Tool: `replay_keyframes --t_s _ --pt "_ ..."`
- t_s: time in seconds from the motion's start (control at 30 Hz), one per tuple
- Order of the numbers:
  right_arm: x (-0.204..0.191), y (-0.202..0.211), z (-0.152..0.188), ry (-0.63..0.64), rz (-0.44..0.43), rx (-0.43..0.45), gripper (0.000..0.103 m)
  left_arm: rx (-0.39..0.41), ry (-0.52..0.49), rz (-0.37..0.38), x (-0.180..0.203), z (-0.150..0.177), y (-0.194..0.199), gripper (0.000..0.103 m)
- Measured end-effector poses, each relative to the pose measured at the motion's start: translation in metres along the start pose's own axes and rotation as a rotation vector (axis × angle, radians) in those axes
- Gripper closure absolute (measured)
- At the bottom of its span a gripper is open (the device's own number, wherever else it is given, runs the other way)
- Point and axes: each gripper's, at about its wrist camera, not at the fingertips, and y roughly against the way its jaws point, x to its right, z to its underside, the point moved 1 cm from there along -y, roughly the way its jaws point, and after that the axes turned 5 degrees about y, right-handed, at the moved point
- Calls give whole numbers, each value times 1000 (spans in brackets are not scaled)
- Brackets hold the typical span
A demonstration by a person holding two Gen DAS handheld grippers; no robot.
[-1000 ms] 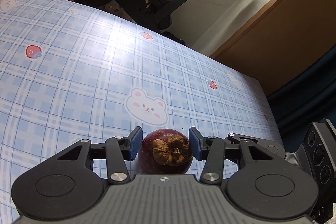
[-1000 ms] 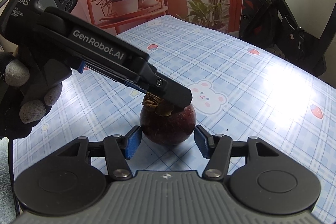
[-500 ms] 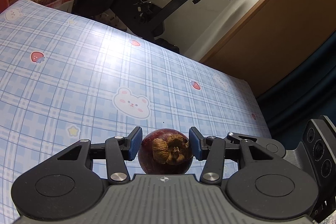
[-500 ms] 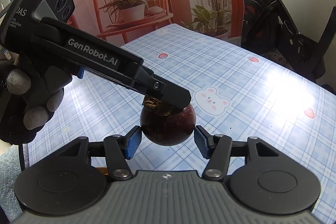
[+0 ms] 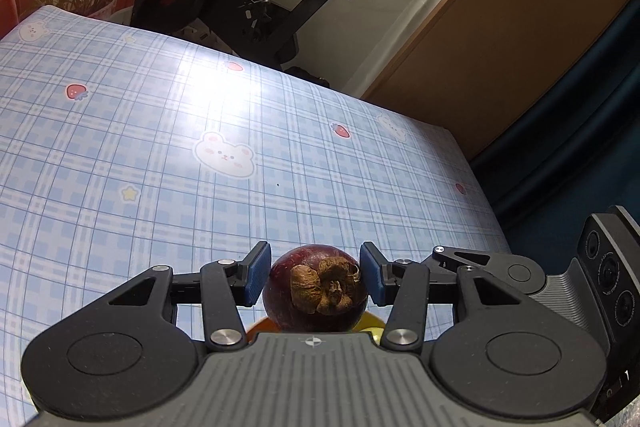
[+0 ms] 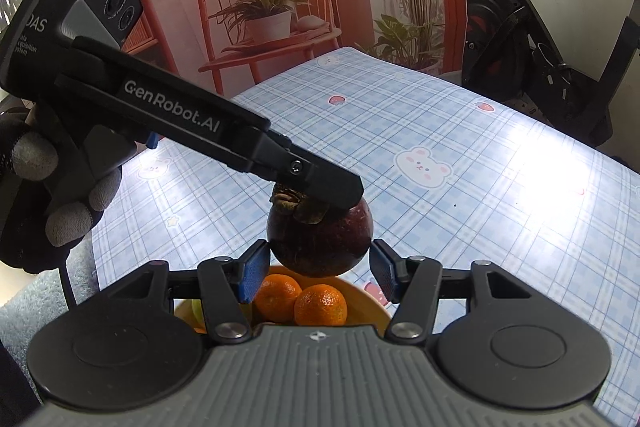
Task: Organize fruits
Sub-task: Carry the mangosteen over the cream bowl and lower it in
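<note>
Left wrist view: the left gripper (image 5: 316, 269) pinches the mangosteen (image 5: 316, 293), with a blue pad pressed on each side at about mid-height. The fruit is off the table (image 5: 160, 155). A sliver of orange and a sliver of yellow show just under it, so I judge it hangs over the bowl. It is dark maroon, round and smooth-skinned, with a dry brown curled calyx facing the camera. The skin looks hard, with no dents visible. The right gripper (image 5: 604, 279) shows only as its body at the right edge.

Right wrist view: the same mangosteen (image 6: 320, 239) is in the air directly above the yellow bowl (image 6: 372, 301). The left gripper (image 6: 332, 187), held by a gloved hand (image 6: 48, 195), comes in from the left, and its near finger crosses the top of the fruit by the calyx. The right gripper (image 6: 318, 269) has its jaws partly spread, with the pads (image 6: 254, 275) flanking the lower sides of the fruit. The left pad looks in contact and the right pad sits at the skin edge. I cannot tell whether they press or only bracket.

Progress: the bowl already holds two oranges (image 6: 300, 301) and a green fruit (image 6: 196, 309), partly hidden. The mangosteen is not in yet. What remains is to lower it and let go. No other loose fruit is visible on the table.
</note>
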Motion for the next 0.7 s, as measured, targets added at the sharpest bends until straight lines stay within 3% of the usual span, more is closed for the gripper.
replay_keyframes --t_s 0.27,0.7 --pt "-14 3 12 23 -22 -41 45 -28 3 -7 -2 22 7 51" --pt "-22 -7 11 50 -14 -109 45 -45 26 10 -9 26 2 51"
